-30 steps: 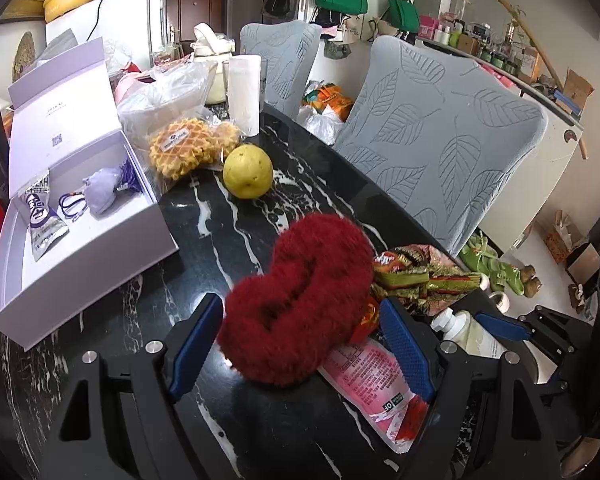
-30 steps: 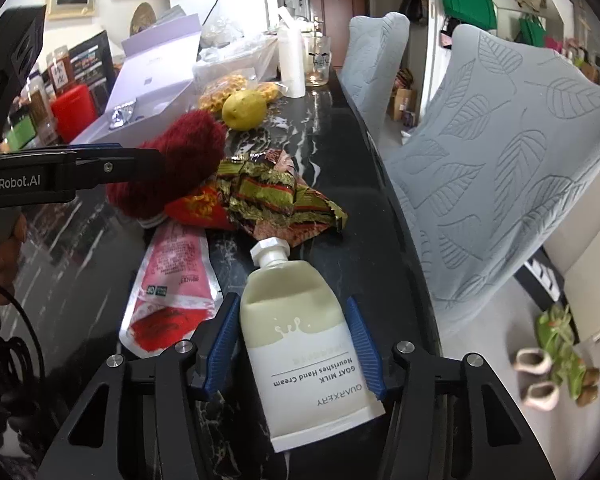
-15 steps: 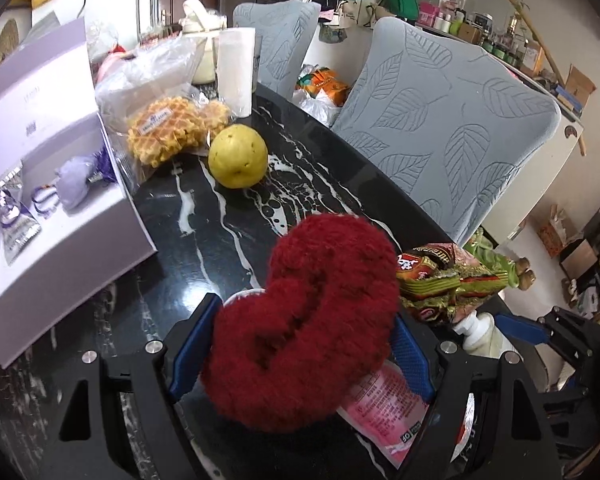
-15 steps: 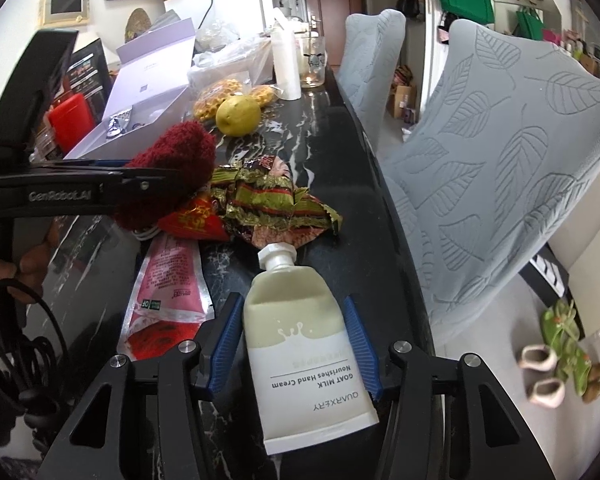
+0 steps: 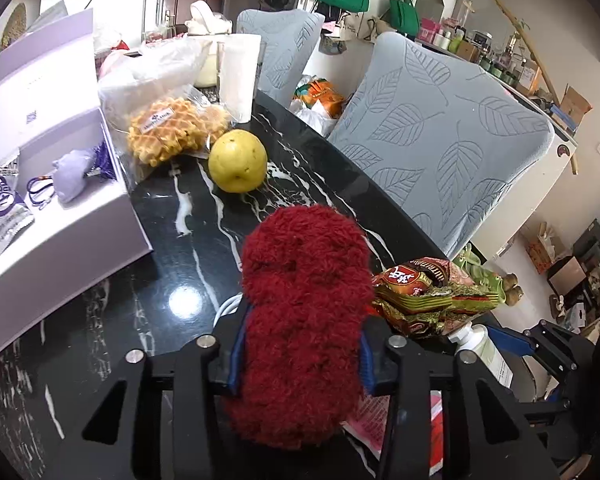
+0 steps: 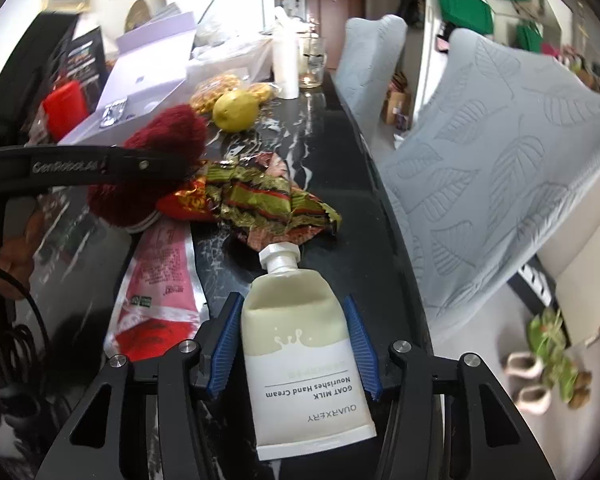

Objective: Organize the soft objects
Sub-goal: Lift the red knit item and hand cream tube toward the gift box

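My left gripper is shut on a fluffy dark red plush and holds it just above the black marble table. The plush also shows in the right wrist view, behind the left gripper's arm. My right gripper is shut on a cream hand cream tube, cap pointing away. An open white box at the left holds a lilac pouch and a sachet.
Crumpled snack wrappers and a pink pouch lie between the grippers. A yellow pear, bagged waffles and a white cup stand further back. Grey leaf-pattern chairs line the table's right edge.
My left gripper has closed on the red plush and lifted it slightly, moving forward. My right gripper stays shut on the tube and has lifted it a little.
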`<state>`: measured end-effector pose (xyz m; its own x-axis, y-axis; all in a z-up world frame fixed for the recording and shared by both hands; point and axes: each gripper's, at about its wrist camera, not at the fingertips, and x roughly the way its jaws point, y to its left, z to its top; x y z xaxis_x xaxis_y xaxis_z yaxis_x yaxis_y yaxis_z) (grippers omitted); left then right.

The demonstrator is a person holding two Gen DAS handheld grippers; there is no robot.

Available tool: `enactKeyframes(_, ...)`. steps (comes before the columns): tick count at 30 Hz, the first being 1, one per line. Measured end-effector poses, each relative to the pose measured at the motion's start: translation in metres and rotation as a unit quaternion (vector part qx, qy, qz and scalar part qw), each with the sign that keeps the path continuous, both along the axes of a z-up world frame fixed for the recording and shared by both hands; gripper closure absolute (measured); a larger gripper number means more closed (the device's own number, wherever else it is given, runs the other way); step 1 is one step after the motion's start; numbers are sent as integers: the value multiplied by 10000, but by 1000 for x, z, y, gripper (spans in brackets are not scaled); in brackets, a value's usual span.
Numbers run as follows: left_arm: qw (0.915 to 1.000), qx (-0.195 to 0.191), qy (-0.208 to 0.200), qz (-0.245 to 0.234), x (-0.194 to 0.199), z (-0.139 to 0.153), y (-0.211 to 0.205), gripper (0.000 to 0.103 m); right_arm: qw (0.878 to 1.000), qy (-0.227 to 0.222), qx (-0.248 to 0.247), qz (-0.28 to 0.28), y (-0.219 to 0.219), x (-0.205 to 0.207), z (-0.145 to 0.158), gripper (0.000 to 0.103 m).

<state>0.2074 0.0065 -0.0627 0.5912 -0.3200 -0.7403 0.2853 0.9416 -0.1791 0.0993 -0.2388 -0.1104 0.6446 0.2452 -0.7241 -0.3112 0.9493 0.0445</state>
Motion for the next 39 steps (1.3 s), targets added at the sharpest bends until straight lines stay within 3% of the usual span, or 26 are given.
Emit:
enactKeyframes(5,9997,128,-217,60,-13,11,5,62,9998,-17,164,-54,-4,-5,4,52)
enactKeyframes(17,9990,15,-384,227,-44,26,31,62,9996,-162,213,41,12,-18,19,52)
enactKeyframes(39,9927,53,-413,1133,-102,30,106,62,9900,-223,317,1358,107,-33,32,52)
